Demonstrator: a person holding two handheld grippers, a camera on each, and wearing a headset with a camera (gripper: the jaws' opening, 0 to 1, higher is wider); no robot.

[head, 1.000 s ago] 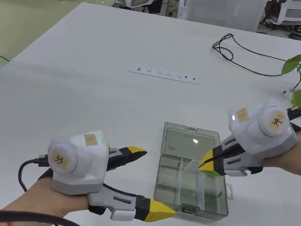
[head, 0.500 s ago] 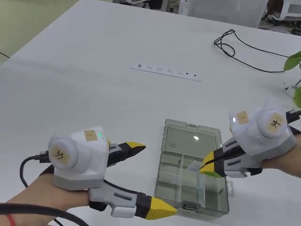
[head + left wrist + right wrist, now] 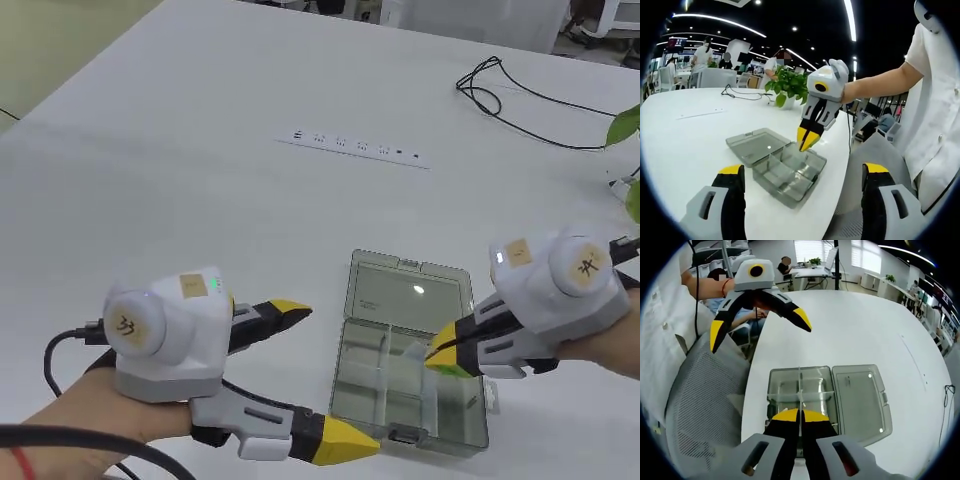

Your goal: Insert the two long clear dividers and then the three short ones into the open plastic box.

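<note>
The clear plastic box (image 3: 372, 405) lies open on the white table, its lid (image 3: 405, 292) flat behind it. Clear dividers stand inside it. My right gripper (image 3: 443, 356) hovers over the box's right part, shut on a short clear divider (image 3: 413, 351). In the right gripper view, this divider (image 3: 800, 390) runs edge-on from the shut gripper (image 3: 799, 415) down into the box (image 3: 782, 390). My left gripper (image 3: 318, 378) stands open to the left of the box, holding nothing. The left gripper view looks between its open jaws at the box (image 3: 771, 170) and the right gripper (image 3: 808, 140).
A white power strip (image 3: 350, 148) lies on the table beyond the box. A black cable (image 3: 500, 90) loops at the far right, beside plant leaves (image 3: 625, 125). A grey mesh chair (image 3: 700, 405) stands at the table's near edge.
The head camera has shifted a little. The right gripper still holds the divider over the box, slightly lower. The left gripper stays open beside the box.
</note>
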